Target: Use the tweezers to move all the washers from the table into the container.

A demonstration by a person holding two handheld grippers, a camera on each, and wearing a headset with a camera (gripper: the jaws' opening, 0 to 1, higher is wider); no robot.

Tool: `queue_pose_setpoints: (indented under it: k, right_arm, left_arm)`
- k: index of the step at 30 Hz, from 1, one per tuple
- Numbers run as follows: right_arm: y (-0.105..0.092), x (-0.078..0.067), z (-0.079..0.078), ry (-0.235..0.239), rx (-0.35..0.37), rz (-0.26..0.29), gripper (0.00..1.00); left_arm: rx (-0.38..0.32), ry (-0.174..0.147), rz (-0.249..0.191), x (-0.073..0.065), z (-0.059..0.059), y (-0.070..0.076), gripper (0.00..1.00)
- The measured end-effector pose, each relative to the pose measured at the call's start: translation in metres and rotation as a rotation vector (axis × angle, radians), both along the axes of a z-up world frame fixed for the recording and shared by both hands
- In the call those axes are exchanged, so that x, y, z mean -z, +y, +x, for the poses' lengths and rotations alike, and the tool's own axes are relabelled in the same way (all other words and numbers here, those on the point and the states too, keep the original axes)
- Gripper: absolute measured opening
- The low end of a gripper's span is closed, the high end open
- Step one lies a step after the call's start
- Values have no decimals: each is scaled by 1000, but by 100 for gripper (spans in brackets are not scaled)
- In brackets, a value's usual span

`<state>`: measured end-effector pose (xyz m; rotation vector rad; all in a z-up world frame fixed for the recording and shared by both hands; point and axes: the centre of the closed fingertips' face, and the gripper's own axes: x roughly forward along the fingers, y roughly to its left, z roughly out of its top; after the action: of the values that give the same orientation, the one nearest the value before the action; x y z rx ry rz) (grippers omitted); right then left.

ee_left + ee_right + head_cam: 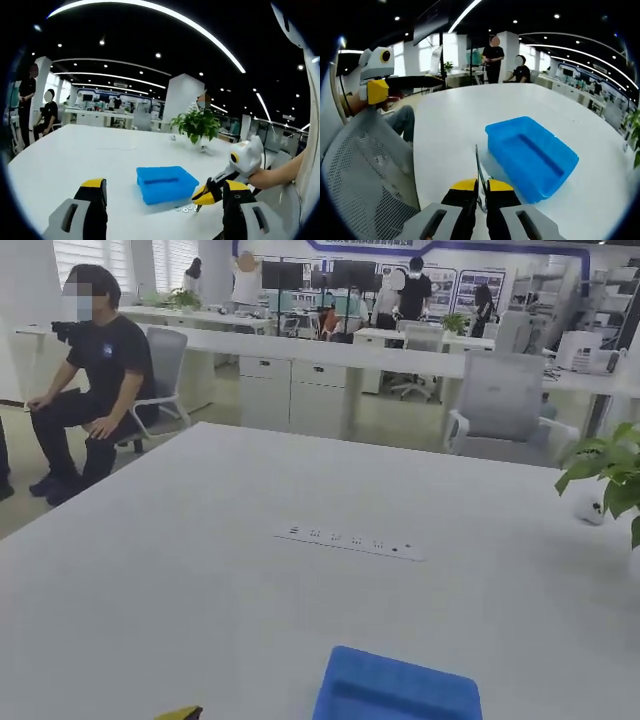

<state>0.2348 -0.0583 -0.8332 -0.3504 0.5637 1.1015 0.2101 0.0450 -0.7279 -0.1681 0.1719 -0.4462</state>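
Clamps the tweezers (478, 165) in the right gripper (481, 186), jaws together, tips aimed down at the washers (185, 208) on the bench (75, 150), lower centre of the left gripper view, just beside the blue container (512, 123) for short transfers. Holds the left gripper (164, 186) apart, idle.

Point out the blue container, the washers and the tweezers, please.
blue container (169, 194), left gripper view, its front wall.
washers (186, 208), left gripper view, middle of the small group.
tweezers (478, 170), right gripper view, middle of the shaft.

Blue container (397, 687) common to all views
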Motion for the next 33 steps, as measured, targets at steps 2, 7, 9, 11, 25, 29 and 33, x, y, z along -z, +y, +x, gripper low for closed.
queue_pose_setpoints:
  k: [2, 7, 9, 11, 25, 29, 33]
  right_arm:
    - [-2, 0, 2, 13, 34, 11, 2]
    - [-6, -2, 4, 53, 95, 59, 2]
    - [-8, -2, 4, 74, 127, 86, 2]
    - [-11, -3, 4, 83, 143, 100, 2]
    - [-2, -27, -7, 57, 94, 97, 2]
    - [-1, -39, -4, 34, 75, 95, 2]
    - [0, -54, 3, 17, 66, 105, 2]
  left_arm:
    - [-15, -16, -50, -2, 2, 0, 99]
    - [11, -17, 29, 5, 3, -6, 99]
    - [26, -27, 56, 6, 2, -10, 99]
    - [34, -29, 85, 8, 1, -11, 99]
    - [28, -3, 146, 18, 1, -6, 96]
    - [36, -5, 164, 19, 1, -7, 96]
    - [46, -2, 184, 20, 0, -8, 96]
